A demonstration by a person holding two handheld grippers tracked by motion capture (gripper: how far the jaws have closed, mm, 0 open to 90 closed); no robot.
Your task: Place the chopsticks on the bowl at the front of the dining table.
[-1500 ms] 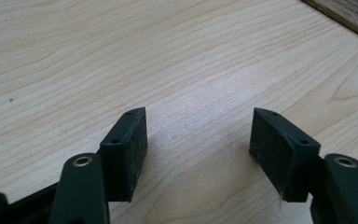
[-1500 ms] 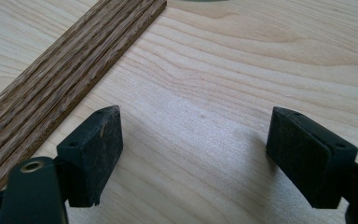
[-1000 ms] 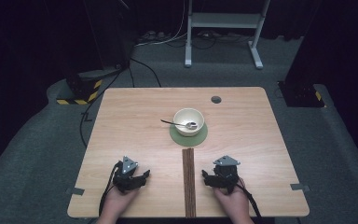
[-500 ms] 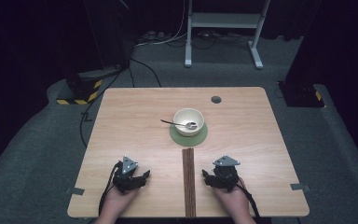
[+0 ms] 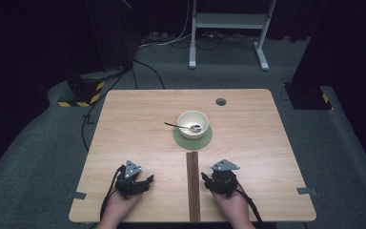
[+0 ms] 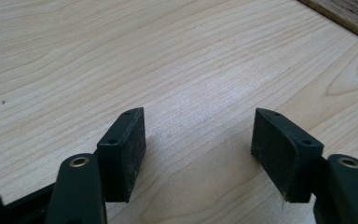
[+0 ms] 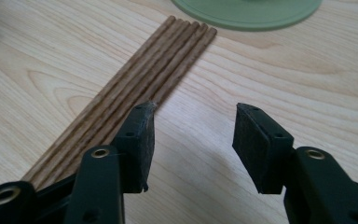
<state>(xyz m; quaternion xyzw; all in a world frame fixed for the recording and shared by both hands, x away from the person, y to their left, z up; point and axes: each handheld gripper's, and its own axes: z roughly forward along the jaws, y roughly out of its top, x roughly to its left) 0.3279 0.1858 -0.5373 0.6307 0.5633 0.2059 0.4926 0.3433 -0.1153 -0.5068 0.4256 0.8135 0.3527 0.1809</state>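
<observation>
pale wood table (image 5: 124,119), seen from above. near edge: left gripper (image 5: 140,183) held in left hand (image 5: 119,207), right gripper (image 5: 208,180) held in right hand (image 5: 231,207), both low on the tabletop, well apart. between them, a bundle of dark brown sticks (image 5: 192,183) laid side by side, running from the near edge toward the far side, just left of the right gripper. far end of the bundle stopping just short of a green round mat (image 5: 207,138). on the mat, a cream bowl (image 5: 193,123) with a spoon (image 5: 178,126) in it, handle sticking out to the left. farther off and to the right, a small dark round hole (image 5: 220,101) in the tabletop.

left gripper's fingers (image 6: 126,147) spread wide, nothing between them but bare wood, holding nothing.

right gripper's fingers (image 7: 140,140) part open, jaws just been closing, gap empty, gripping nothing. left pad just beside the sticks (image 7: 135,88), whether touching hard to tell. mat's rim (image 7: 247,18) ahead, beyond the far ends of the sticks.
</observation>
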